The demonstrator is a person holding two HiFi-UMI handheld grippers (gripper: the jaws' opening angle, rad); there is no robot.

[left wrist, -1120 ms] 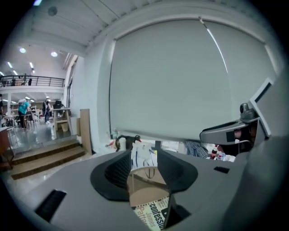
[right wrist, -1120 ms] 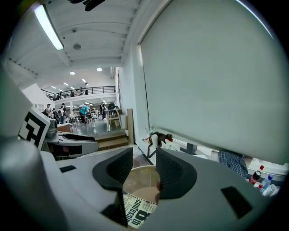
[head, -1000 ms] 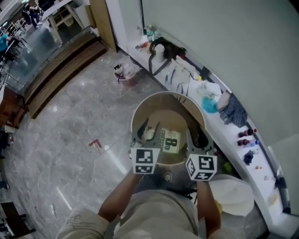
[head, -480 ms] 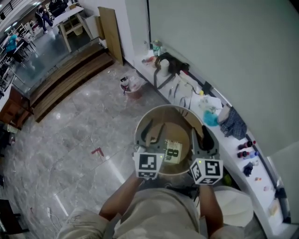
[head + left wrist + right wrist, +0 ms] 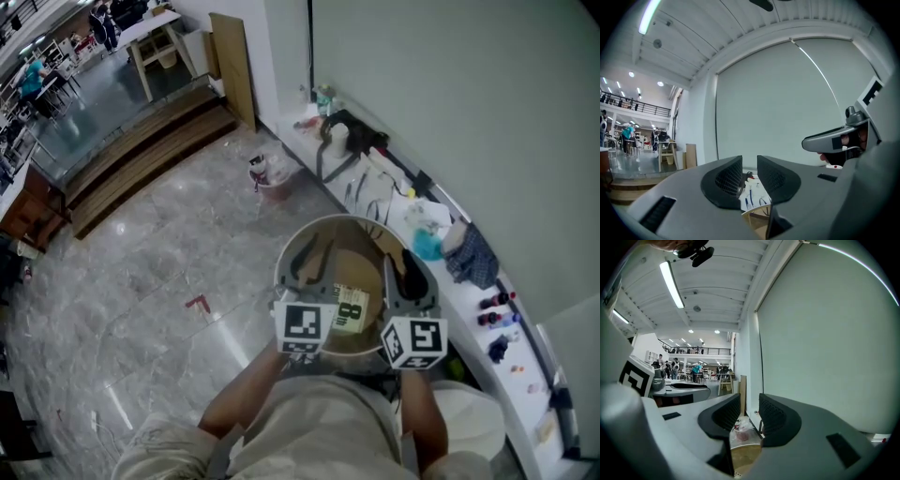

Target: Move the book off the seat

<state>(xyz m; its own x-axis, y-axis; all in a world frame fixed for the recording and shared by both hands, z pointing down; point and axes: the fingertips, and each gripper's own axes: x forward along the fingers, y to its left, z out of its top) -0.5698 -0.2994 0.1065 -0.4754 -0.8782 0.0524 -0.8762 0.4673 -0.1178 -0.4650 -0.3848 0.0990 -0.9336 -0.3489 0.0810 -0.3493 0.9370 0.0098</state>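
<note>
Both held level over the seat (image 5: 343,221), left gripper (image 5: 749,172), right gripper (image 5: 745,412), jaws apart, empty, just closing.

A light beige top (image 5: 319,427) with short sleeves (image 5: 164,448) is worn, its cloth creased over the shoulders; the left gripper (image 5: 749,169) and the right gripper (image 5: 749,411) are cased in smooth grey plastic; their jaws are faced with black pads (image 5: 725,180) moulded in a fine grid; dark rectangular slots (image 5: 658,212) are set into the casings; white cubes printed with black square markers are carried, the left cube (image 5: 305,326) and the right cube (image 5: 413,342); both pairs of jaws have just been closing, with nothing between them.
</note>
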